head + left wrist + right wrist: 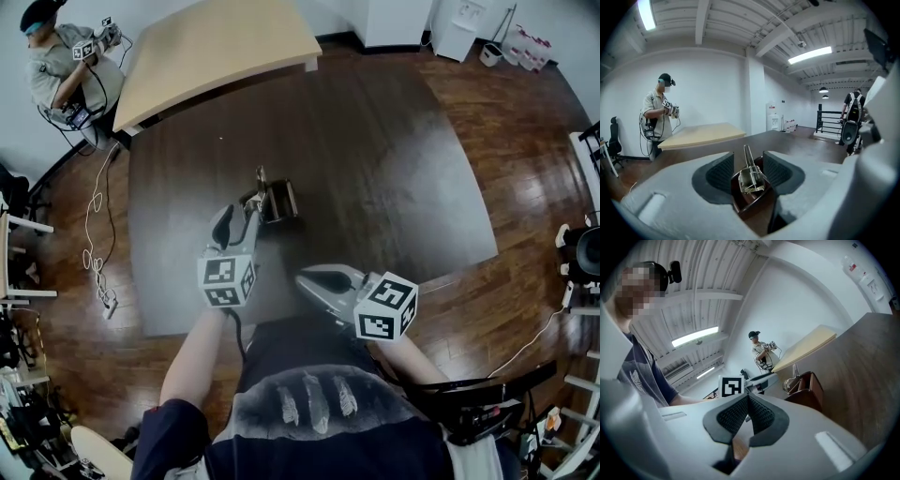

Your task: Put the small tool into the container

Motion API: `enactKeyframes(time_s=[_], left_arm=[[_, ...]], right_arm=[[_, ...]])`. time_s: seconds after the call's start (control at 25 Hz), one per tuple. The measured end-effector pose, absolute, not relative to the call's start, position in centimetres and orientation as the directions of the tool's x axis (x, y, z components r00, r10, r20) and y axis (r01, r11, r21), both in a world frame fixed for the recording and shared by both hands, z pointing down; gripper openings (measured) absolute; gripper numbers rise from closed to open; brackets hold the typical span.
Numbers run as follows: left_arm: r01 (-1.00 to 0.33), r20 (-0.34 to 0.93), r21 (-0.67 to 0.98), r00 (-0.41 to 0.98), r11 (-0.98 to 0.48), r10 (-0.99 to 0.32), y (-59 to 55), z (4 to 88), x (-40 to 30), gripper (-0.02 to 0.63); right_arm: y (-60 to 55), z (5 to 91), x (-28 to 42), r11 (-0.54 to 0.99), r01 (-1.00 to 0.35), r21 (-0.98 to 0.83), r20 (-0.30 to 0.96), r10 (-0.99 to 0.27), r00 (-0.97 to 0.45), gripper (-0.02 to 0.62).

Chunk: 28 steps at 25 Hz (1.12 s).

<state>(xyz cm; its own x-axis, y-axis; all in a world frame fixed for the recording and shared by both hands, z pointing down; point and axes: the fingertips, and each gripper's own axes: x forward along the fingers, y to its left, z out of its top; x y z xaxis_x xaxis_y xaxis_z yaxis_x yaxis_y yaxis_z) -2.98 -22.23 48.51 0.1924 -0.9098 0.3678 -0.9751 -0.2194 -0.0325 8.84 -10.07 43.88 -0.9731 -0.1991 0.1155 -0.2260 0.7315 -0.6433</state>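
A small brown open container [279,200] stands on the dark table [375,159]. The small tool [261,179], a metal threaded piece with a thin shank, stands leaning in it. In the left gripper view the tool [750,174] rises from the container [751,199] between the two pads, with a gap on each side. My left gripper [240,214] [748,161] is open, just at the container's near side. My right gripper [303,277] [747,399] is shut with nothing in it, nearer to me and to the right; from it the container [809,386] shows ahead.
A light wooden table [216,52] stands beyond the dark one. A person [67,67] with grippers stands at its far left end, and a cable [94,248] lies on the wooden floor to the left. Another person [853,119] stands by a railing.
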Motion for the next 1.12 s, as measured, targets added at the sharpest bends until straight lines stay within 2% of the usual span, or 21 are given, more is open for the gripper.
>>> enactKeyframes(time_s=[0.2,0.24,0.28,0.32,0.48,0.6,0.76,0.88,1.0,1.12], left_arm=[[-0.975,0.318,-0.066,0.183,-0.214,-0.930,-20.8,45.4,-4.5,0.186],[-0.975,0.317,-0.063,0.183,-0.213,-0.931,-20.6,45.0,-5.0,0.160],[-0.976,0.317,-0.051,0.187,-0.214,-0.930,-20.4,44.6,-5.4,0.058],[-0.976,0.316,-0.025,0.199,-0.218,-0.928,-20.3,44.3,-5.8,0.002],[-0.961,0.306,0.115,0.277,-0.253,-0.911,-19.6,43.2,-7.5,0.000],[-0.944,0.298,0.140,0.328,-0.299,-0.896,-19.5,42.8,-8.6,0.000],[-0.902,0.300,0.183,0.429,-0.390,-0.852,-19.6,43.5,-6.9,0.000],[-0.867,0.269,0.260,0.489,-0.426,-0.830,-19.2,43.1,-5.7,0.000],[-0.848,0.227,0.251,0.521,-0.468,-0.823,-19.0,41.6,-5.8,0.000],[-0.832,0.181,0.218,0.548,-0.510,-0.816,-18.5,39.9,-6.3,0.000]], right_arm=[[-11.5,44.0,8.3,0.712,-0.194,-0.675,0.083,-0.188,-0.979,0.001],[-11.8,43.6,8.0,0.715,-0.184,-0.675,0.072,-0.184,-0.980,0.002],[-12.2,43.1,7.7,0.723,-0.177,-0.668,0.063,-0.182,-0.981,0.001],[-12.7,42.3,7.3,0.734,-0.173,-0.656,0.054,-0.183,-0.982,0.002],[-14.9,39.7,5.1,0.778,-0.175,-0.604,0.024,-0.201,-0.979,0.002],[-16.3,37.9,3.2,0.787,-0.169,-0.594,-0.013,-0.219,-0.976,0.002],[-16.8,35.4,2.6,0.775,-0.148,-0.615,-0.085,-0.252,-0.964,0.002],[-16.4,34.9,2.4,0.774,-0.168,-0.610,-0.075,-0.267,-0.961,0.001],[-15.9,34.7,1.5,0.768,-0.164,-0.619,-0.087,-0.275,-0.958,0.001],[-15.1,33.7,0.9,0.757,-0.110,-0.645,-0.162,-0.275,-0.948,0.002]])
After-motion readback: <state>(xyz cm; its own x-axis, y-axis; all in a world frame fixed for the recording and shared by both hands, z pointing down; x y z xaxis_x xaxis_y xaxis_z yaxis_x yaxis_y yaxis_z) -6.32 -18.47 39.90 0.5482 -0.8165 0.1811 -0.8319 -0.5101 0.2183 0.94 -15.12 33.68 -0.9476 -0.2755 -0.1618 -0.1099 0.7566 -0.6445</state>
